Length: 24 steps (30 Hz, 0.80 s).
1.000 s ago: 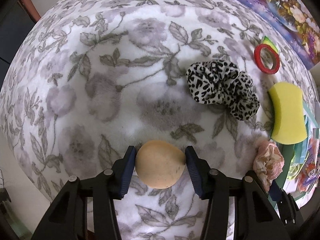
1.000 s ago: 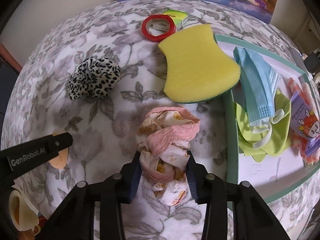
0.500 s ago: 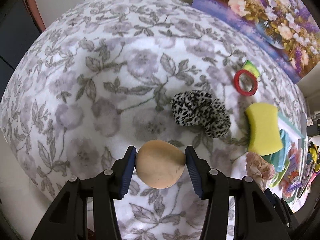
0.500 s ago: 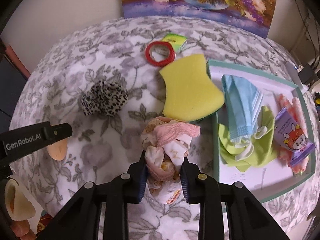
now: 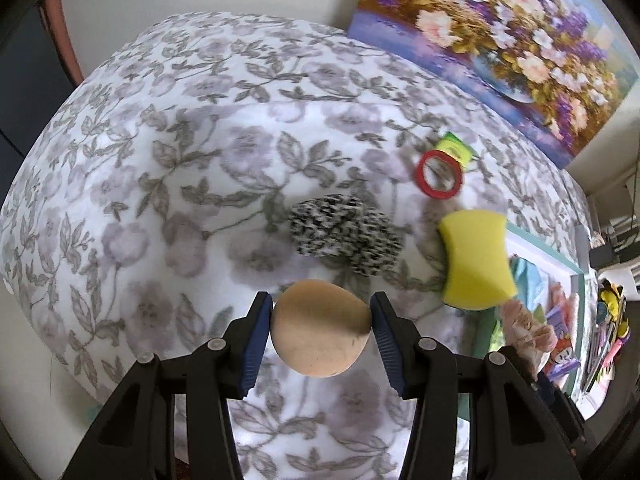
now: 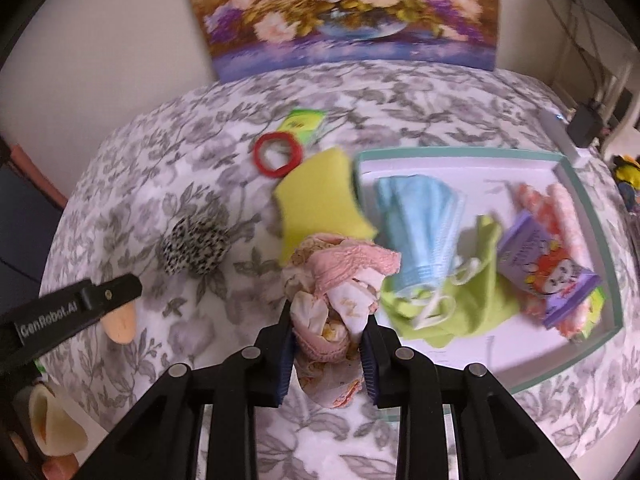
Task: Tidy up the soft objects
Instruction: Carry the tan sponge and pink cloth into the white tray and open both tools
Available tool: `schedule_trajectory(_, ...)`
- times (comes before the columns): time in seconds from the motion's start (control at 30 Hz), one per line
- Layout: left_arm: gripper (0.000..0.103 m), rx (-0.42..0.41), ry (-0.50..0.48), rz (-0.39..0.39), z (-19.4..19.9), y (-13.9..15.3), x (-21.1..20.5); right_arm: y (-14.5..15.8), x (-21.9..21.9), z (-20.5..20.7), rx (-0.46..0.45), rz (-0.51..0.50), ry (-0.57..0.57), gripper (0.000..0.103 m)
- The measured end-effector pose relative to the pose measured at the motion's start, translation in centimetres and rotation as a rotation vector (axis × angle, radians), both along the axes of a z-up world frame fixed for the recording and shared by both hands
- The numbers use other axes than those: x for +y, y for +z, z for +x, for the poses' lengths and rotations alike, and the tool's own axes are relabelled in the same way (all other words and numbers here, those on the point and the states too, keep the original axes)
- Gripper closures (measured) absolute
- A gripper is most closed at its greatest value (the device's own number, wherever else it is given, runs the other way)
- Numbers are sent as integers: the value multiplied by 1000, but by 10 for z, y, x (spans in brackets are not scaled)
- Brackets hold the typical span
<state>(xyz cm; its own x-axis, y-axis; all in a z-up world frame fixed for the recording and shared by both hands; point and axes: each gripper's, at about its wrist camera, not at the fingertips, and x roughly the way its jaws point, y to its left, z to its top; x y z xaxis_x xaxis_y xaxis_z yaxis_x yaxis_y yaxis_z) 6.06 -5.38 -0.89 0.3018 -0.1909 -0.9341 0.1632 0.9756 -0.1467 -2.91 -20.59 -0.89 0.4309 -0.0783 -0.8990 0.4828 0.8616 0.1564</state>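
**Left wrist view: both tongs loaded above the floral bench**

Left wrist view shows the left tongs point(image 5: 320, 336) clamped on a tan makeup sponge point(image 5: 320, 328), held clear above the floral-covered bench point(image 5: 160, 160). In the right wrist view the right tongs point(image 6: 326, 344) are clamped on a bunched pink scrunchie point(image 6: 340, 280), its loose upper folds spilling out above the pads.

The teal-rimmed tray point(image 6: 576, 184) lies just to the right, already holding a blue face mask point(image 6: 420, 220), a green cloth point(image 6: 472, 300) and a purple packet point(image 6: 544, 268). A leopard-print scrunchie point(image 5: 344, 236), a yellow sponge point(image 5: 476, 256) and a red ring point(image 5: 440, 176) wait on the bench.

The risks are likely these: the rounded sponge could squirt from between the flat pads if squeezed unevenly; the scrunchie's dangling fabric could snag the tray rim or drag the yellow sponge, which touches that rim; and two hands converging on one tray could collide.
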Motion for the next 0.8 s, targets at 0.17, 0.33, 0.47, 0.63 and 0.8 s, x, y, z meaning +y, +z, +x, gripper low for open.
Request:
schedule_trajectory(0.17, 51, -21, -57, -1, -16, 7, -29, 14, -28, -19, -33, -15, -76, 73)
schedule_trajectory(0.33, 51, -38, -129, 7, -33, 11, -65, 22, -58, -41, -53, -10, -156, 73)
schedule_trajectory(0.47, 51, -54, -193, 24, -48, 11, -94, 25, -83, -60, -65, 1, -218, 73)
schedule_trajectory(0.63, 51, -76, -273, 22, -66, 12, -129, 25, -113, -83, -75, -3, -289, 73)
schedule_trajectory(0.8, 51, -79, -341, 24, -79, 9, -159, 23, -144, -107, -89, 10, -374, 73)
